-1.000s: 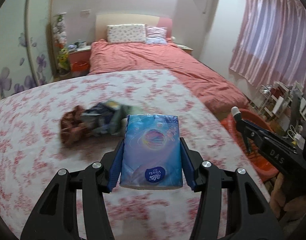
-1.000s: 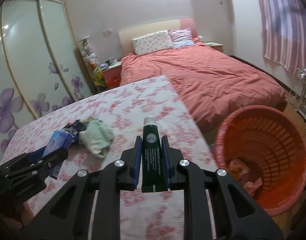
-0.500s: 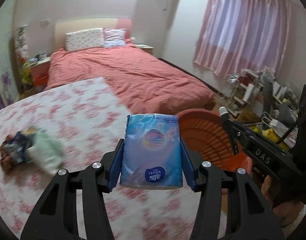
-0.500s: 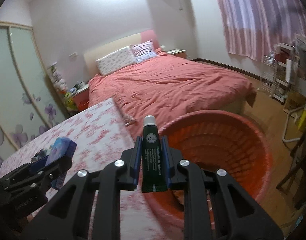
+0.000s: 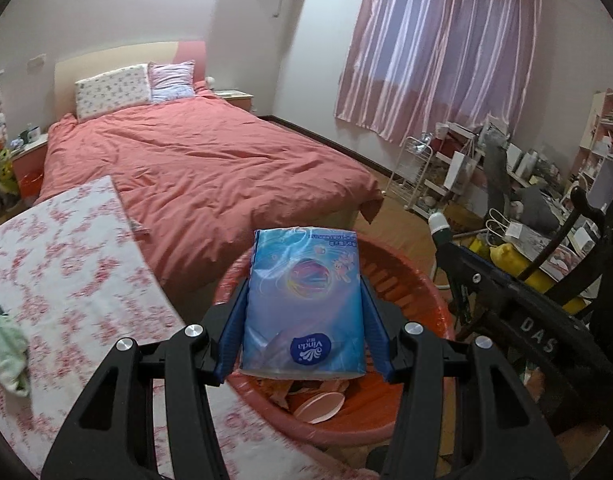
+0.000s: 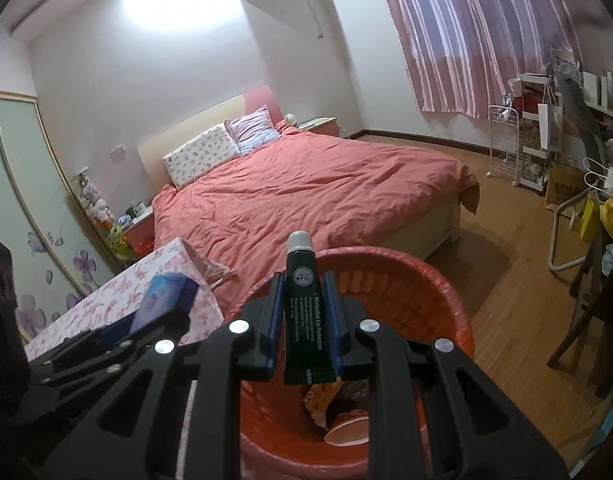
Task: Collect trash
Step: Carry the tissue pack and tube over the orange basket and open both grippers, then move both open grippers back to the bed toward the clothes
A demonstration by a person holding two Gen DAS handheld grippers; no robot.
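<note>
Though basket [image 5: 434, 300] in both, green cloth [image 5: 2, 344] left-only.

Tissue pack [image 5: 304, 304] hiding much of the orange basket [image 5: 410, 276], green cloth [image 5: 4, 344] running off the left edge, flowered tablecloth [image 5: 74, 280] blurring.

tissue pack [image 5: 304, 300]: blue | tube [image 6: 306, 320]: dark green, grey cap | basket [image 6: 406, 280]: orange-red | tablecloth [image 5: 66, 280]: white, red floral | bedspread [image 5: 210, 168]: coral | curtain [image 5: 446, 48]: pink striped
</note>
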